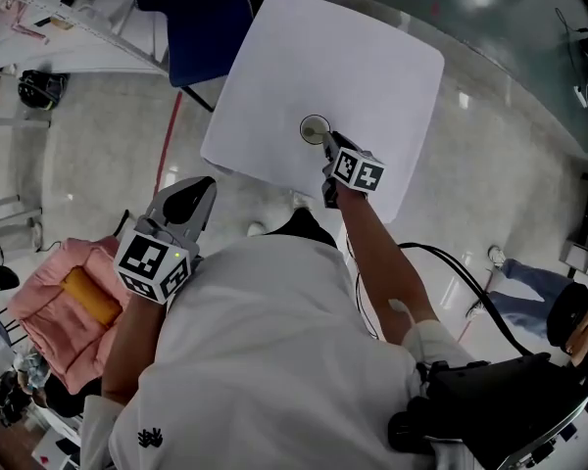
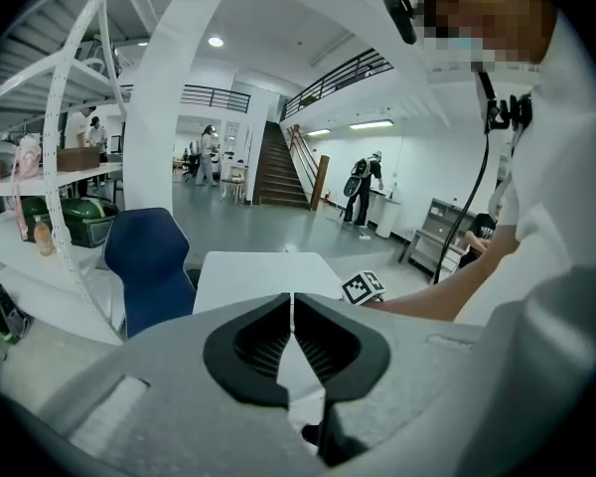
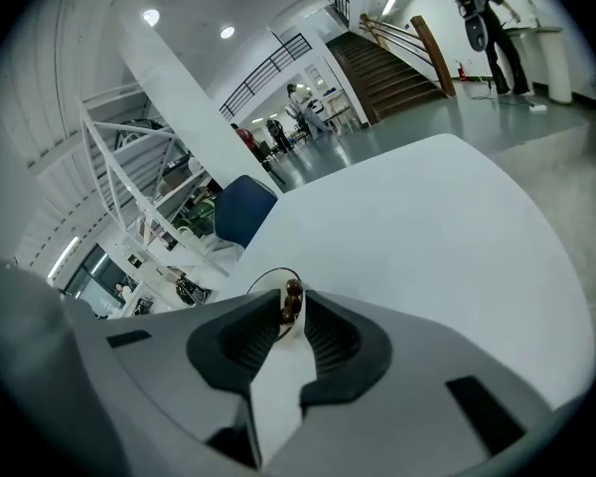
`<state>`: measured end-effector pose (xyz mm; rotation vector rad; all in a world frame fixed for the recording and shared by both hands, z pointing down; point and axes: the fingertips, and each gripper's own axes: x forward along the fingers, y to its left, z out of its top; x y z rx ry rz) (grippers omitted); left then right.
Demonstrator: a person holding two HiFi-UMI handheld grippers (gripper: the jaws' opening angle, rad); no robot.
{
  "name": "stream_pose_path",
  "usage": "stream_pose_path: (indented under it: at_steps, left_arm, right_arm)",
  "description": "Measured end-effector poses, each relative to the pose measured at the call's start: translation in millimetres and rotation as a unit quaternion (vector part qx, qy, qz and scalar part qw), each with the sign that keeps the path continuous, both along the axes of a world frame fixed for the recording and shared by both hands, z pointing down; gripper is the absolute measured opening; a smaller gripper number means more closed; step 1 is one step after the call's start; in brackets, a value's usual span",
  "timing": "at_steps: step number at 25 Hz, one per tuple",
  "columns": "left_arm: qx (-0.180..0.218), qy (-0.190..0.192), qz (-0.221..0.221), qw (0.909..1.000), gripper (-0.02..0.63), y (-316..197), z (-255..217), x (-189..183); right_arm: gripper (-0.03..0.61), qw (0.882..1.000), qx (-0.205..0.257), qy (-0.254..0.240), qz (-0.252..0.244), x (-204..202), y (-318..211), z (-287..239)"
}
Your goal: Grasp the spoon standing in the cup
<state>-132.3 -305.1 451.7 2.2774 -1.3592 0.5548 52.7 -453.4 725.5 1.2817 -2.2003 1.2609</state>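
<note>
A small clear cup point(image 1: 315, 128) stands near the middle of the white table point(image 1: 363, 57). In the right gripper view a spoon with a brown beaded handle point(image 3: 292, 291) stands up out of the cup's rim point(image 3: 261, 279). My right gripper point(image 3: 290, 301) is at the cup point(image 1: 329, 147), and its pads sit against the handle's top from both sides. My left gripper point(image 1: 202, 186) hangs off the table by my body. Its jaws point(image 2: 293, 301) are shut with nothing between them.
A blue chair point(image 1: 201, 18) stands at the table's far left corner. A pink cushion with a yellow roll point(image 1: 64, 306) lies at my left. White shelving point(image 2: 74, 157) fills the left side. A black cable point(image 1: 470, 282) runs along my right arm.
</note>
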Motion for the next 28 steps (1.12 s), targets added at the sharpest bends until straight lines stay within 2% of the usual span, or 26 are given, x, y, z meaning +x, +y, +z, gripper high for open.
stream_pose_path:
  at_steps: [2, 11, 16, 21, 28]
  left_arm:
    - [-0.001, 0.002, -0.004, 1.0, 0.013, -3, 1, -5]
    - [0.01, 0.013, -0.008, 0.9998, 0.013, 0, -3, -20]
    - [0.021, 0.027, -0.004, 0.9994, 0.012, 9, -4, -30]
    - [0.036, 0.039, 0.008, 0.9986, 0.012, 24, -8, -34]
    - [0.059, 0.051, 0.023, 0.9967, 0.012, 56, -15, -41]
  right_arm:
    - [0.054, 1.0, 0.001, 0.003, -0.001, -3, -4, -1]
    - [0.051, 0.999, 0.024, 0.028, -0.02, -12, -2, -16]
    - [0.051, 0.997, 0.055, 0.041, -0.031, -14, 5, -35]
    - [0.051, 0.995, 0.084, 0.049, -0.024, -6, 16, -68]
    - [0.049, 0.991, 0.131, 0.029, -0.011, 0, 55, -138]
